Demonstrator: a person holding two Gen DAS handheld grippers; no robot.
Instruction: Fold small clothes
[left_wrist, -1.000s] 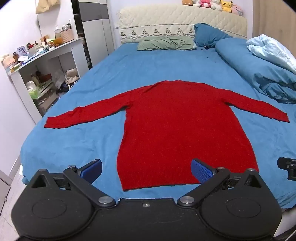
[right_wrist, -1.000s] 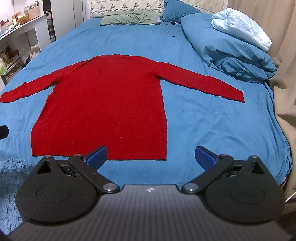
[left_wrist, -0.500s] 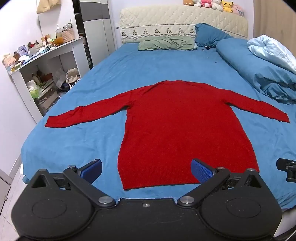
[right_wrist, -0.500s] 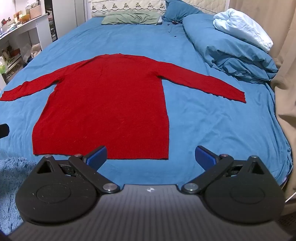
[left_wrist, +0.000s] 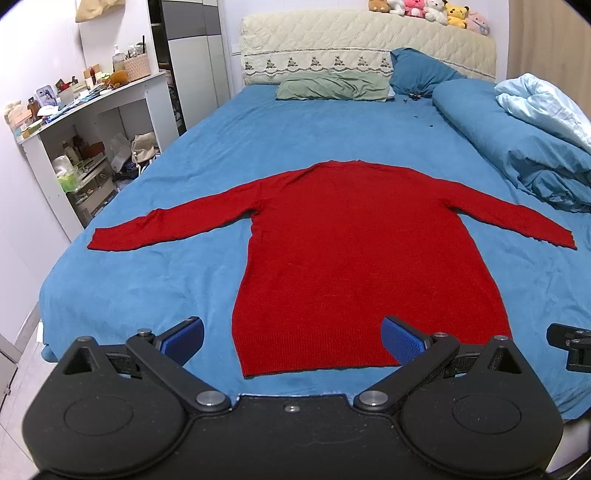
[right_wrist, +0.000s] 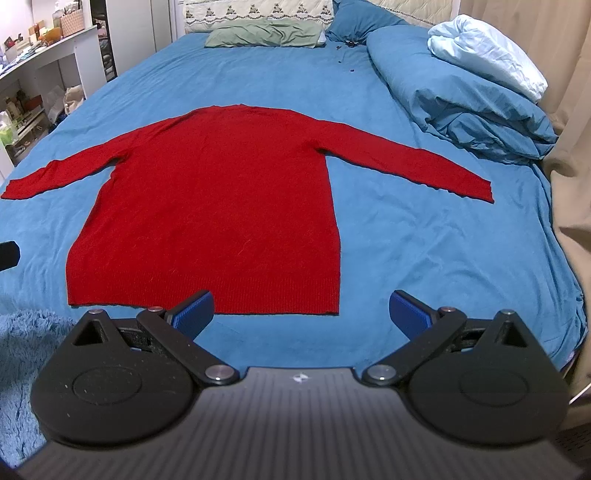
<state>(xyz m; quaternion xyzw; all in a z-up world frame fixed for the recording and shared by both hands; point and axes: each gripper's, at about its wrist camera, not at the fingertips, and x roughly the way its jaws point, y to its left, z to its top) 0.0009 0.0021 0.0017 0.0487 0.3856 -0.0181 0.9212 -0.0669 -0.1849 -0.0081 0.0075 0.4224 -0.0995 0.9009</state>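
A red long-sleeved sweater (left_wrist: 362, 254) lies flat and unfolded across the middle of a blue-sheeted bed (left_wrist: 155, 280), both sleeves stretched out to the sides, neckline toward the headboard (left_wrist: 362, 40) and ribbed hem toward the foot. At the foot of the bed, the left gripper (left_wrist: 291, 339) hovers with its blue-padded jaws spread wide, holding nothing, its right pad over the hem near the sweater's lower left corner. The right gripper (right_wrist: 301, 310) is likewise spread wide and empty, above the sheet just short of the hem's right corner. A rolled blue duvet (right_wrist: 461, 107) lies along the bed's right side; a green pillow (left_wrist: 332, 85) rests at the head. A cluttered white desk (left_wrist: 88, 107) stands left.
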